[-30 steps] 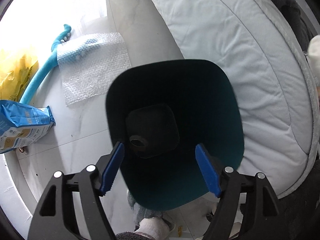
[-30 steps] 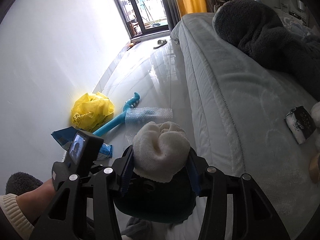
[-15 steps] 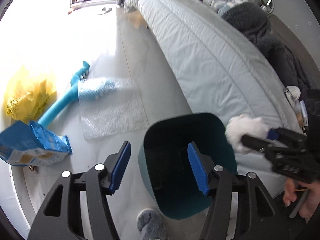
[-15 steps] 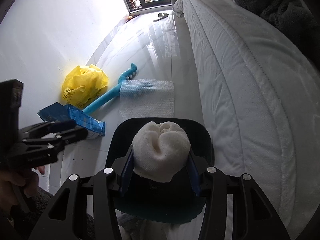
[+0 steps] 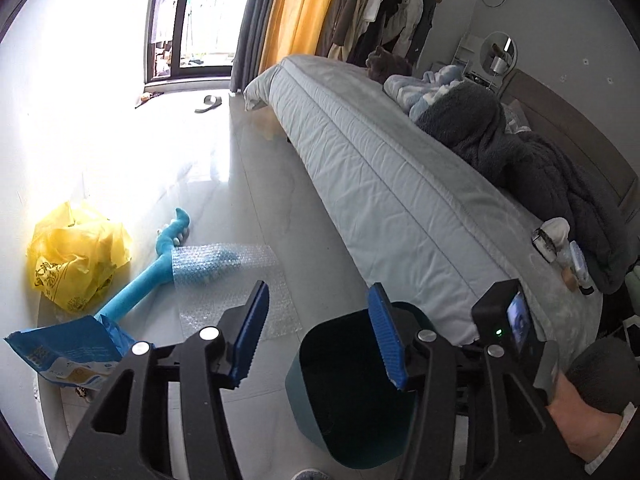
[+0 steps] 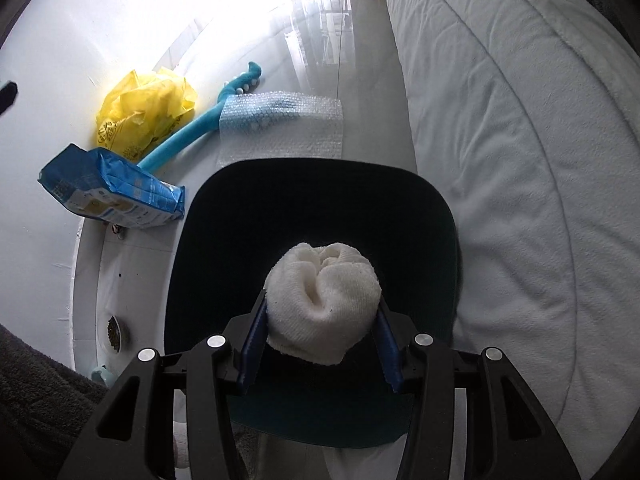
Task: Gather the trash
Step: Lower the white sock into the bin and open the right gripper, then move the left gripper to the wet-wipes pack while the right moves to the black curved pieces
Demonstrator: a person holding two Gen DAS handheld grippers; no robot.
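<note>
White cloth wad held over the teal bin

The left gripper (image 5: pixel 318 330) is seen empty, its jaws closing on nothing above the floor; the white cloth wad (image 6: pixel 323 307) is pinched by the right gripper (image 6: pixel 320 354) directly over the teal bin (image 6: pixel 240 248).

- The left gripper (image 5: pixel 320 336) points forward and downward over the floor; its blue-padded jaws are closing, with nothing between them.
- The right gripper (image 6: pixel 318 344) points steeply down, its blue pads pressed on both sides of a white wad (image 6: pixel 323 304), held clamped.
- In the left wrist view, the right gripper's black body sits at the near right, gripped from behind by the person's right hand (image 5: pixel 576 428), with a dark sleeve above the wrist.
</note>
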